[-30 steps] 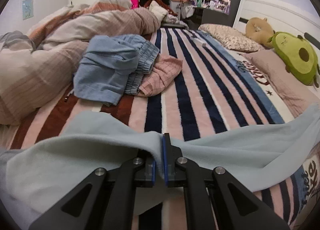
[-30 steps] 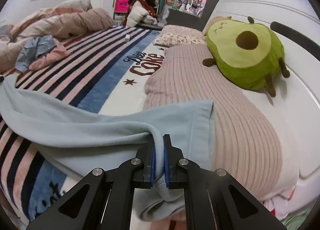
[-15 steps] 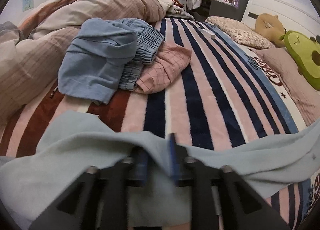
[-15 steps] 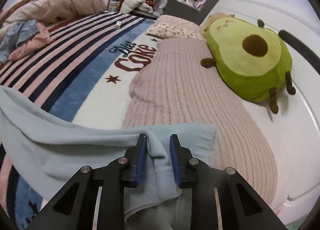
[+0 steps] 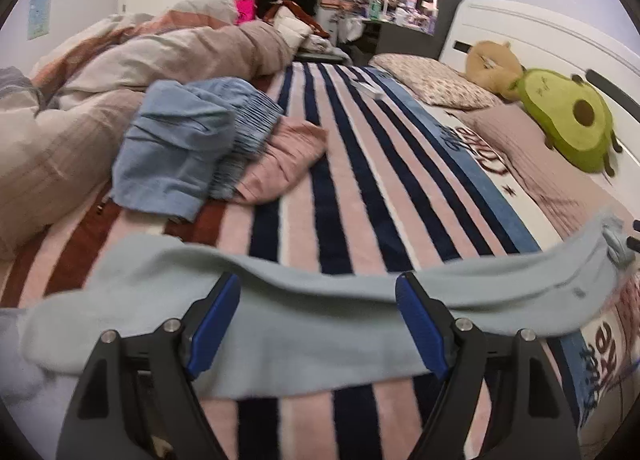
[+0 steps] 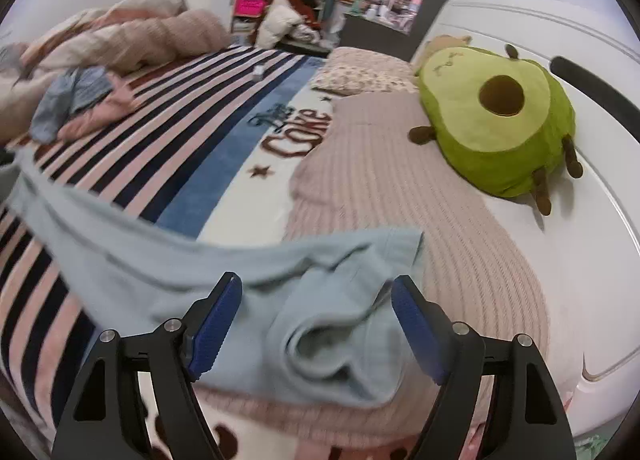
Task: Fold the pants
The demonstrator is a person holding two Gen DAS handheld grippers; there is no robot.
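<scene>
Pale blue-green pants (image 5: pixel 312 324) lie stretched in a band across the striped bed near its front edge. My left gripper (image 5: pixel 320 320) is wide open and empty, its jaws spread just above the middle of the band. In the right wrist view the same pants (image 6: pixel 224 280) end in a rumpled, bunched part resting partly on the pink ribbed pillow (image 6: pixel 420 196). My right gripper (image 6: pixel 316 320) is wide open and empty, its jaws either side of that bunched end.
A pile of blue and pink clothes (image 5: pixel 200 144) lies on the striped blanket (image 5: pixel 360 164) beyond the pants. A crumpled duvet (image 5: pixel 120 68) fills the left. An avocado plush (image 6: pixel 496 120) and white headboard (image 6: pixel 560 40) stand at the right.
Both grippers were shut on the pants one second ago. Both have opened wide and let go, and the pants now lie loose on the bed.
</scene>
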